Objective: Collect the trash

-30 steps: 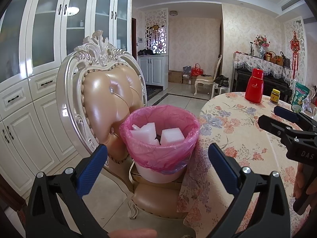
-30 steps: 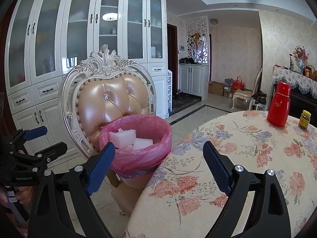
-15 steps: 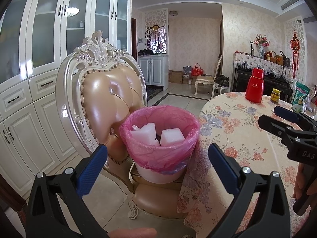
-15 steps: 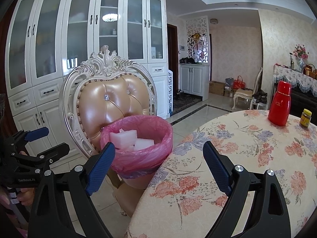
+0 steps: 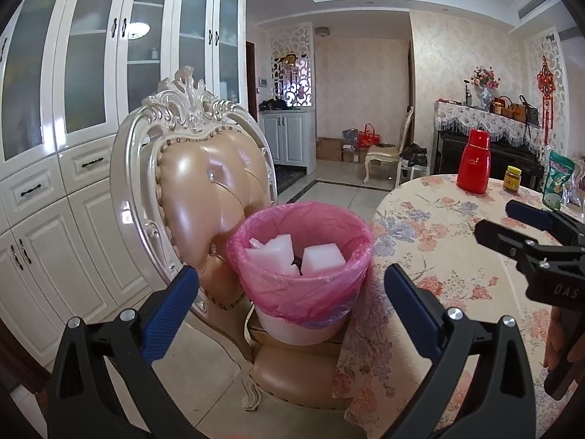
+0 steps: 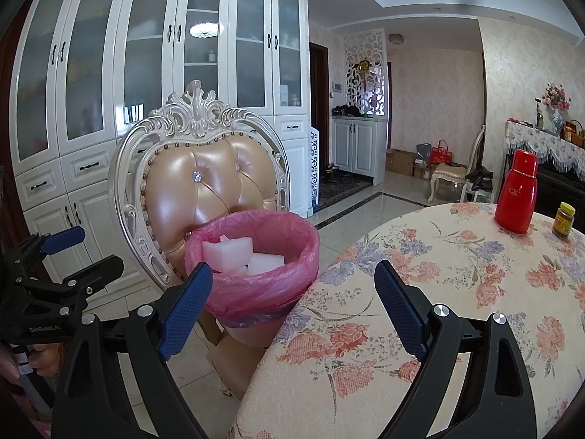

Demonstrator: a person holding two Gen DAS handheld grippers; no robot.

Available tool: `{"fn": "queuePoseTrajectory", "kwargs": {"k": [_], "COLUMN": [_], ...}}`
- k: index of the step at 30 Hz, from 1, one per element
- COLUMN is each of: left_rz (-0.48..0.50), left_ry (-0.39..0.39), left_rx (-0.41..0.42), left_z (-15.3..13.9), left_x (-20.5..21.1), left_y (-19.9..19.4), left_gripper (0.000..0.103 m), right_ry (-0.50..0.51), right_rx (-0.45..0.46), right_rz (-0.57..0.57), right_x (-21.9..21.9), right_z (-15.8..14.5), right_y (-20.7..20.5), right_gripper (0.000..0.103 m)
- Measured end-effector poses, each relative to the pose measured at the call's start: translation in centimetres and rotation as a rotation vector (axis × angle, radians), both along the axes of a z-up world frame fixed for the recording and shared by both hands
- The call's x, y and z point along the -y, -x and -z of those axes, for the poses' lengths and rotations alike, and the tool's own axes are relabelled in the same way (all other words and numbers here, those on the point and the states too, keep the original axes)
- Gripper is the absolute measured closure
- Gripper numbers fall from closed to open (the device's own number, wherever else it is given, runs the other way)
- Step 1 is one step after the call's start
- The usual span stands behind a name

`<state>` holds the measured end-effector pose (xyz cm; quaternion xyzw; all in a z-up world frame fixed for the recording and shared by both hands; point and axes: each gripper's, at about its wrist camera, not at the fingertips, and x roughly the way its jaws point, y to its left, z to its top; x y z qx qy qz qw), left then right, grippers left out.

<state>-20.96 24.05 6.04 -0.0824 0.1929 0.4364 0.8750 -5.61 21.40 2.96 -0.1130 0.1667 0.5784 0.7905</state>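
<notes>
A white bin lined with a pink bag (image 5: 299,285) (image 6: 256,289) stands on the seat of an ornate chair (image 5: 204,183) (image 6: 204,186), beside a round table. Several white foam blocks (image 5: 321,256) (image 6: 234,250) lie inside the bin. My left gripper (image 5: 290,296) is open and empty, held in front of the bin. My right gripper (image 6: 292,292) is open and empty too, over the table's edge to the right of the bin. Each gripper also shows in the other's view, the right one (image 5: 526,234) and the left one (image 6: 69,256).
The round table has a floral cloth (image 5: 438,241) (image 6: 457,285). On it stand a red flask (image 5: 473,161) (image 6: 519,190), a yellow-lidded jar (image 5: 512,179) (image 6: 563,219) and a green packet (image 5: 557,183). White cabinets (image 6: 109,109) line the wall behind the chair.
The right wrist view has shifted slightly, so the chair and bin sit a little further right in it. The left view is the same.
</notes>
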Motion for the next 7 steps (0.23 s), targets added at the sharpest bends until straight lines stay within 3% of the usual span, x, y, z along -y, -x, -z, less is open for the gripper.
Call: {"fn": "queuePoseTrajectory", "kwargs": {"k": [7], "left_rz": [0.012], "left_ry": [0.031], "left_rx": [0.001], "left_z": [0.44], "left_x": [-0.59], "left_y": [0.08], "left_gripper": [0.005], "right_ry": [0.003], "right_rx": [-0.001], "right_rz": [0.000], "right_x": [-0.05], "right_z": [0.05], "right_y": [0.04], "right_gripper": [0.018]}}
